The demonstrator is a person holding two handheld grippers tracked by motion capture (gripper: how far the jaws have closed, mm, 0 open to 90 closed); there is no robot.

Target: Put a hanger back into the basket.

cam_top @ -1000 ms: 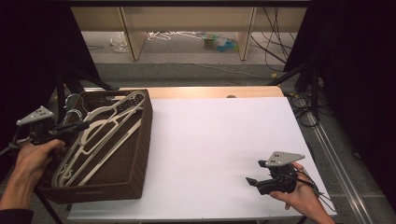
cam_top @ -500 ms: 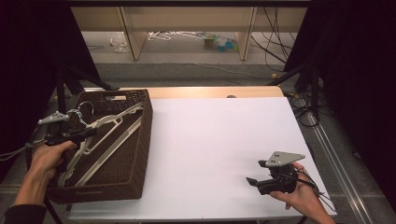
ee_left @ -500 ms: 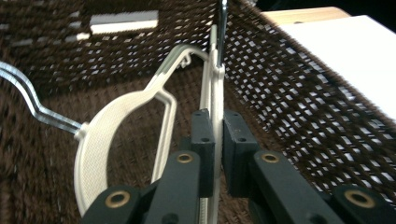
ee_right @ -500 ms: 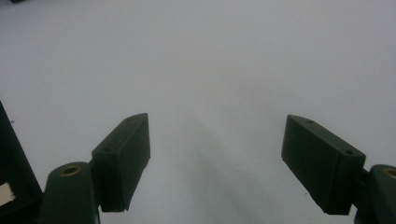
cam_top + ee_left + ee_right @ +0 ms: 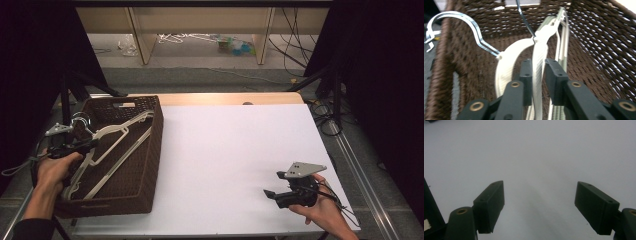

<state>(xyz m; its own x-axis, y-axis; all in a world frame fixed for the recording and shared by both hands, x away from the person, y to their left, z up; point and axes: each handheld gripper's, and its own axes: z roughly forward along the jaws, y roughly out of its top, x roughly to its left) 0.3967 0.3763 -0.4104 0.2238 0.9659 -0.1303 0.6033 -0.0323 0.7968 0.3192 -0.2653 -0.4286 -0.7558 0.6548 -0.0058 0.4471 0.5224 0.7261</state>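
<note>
A brown wicker basket (image 5: 156, 131) stands at the table's left end with several white plastic hangers (image 5: 114, 134) lying in it. My left gripper (image 5: 84, 145) reaches in over the basket's left rim. In the left gripper view its jaws (image 5: 539, 62) have just been opening and stand slightly apart around the arm of one white hanger (image 5: 540, 47), which rests in the basket (image 5: 599, 37). A second white hanger (image 5: 506, 65) with a metal hook (image 5: 474, 27) lies beside it. My right gripper (image 5: 269, 193) rests open near the table's front right, nothing between its jaws (image 5: 540, 192).
The white tabletop (image 5: 235, 145) stretches from the basket to the right gripper. Past the table's far edge are wooden shelf legs (image 5: 142, 40), with loose hangers and clutter on the floor (image 5: 220, 41). Cables (image 5: 325, 107) hang off the right side.
My left hand has come down and lowered the hanger into the basket, and its jaws have loosened around it. The right hand has not moved.
</note>
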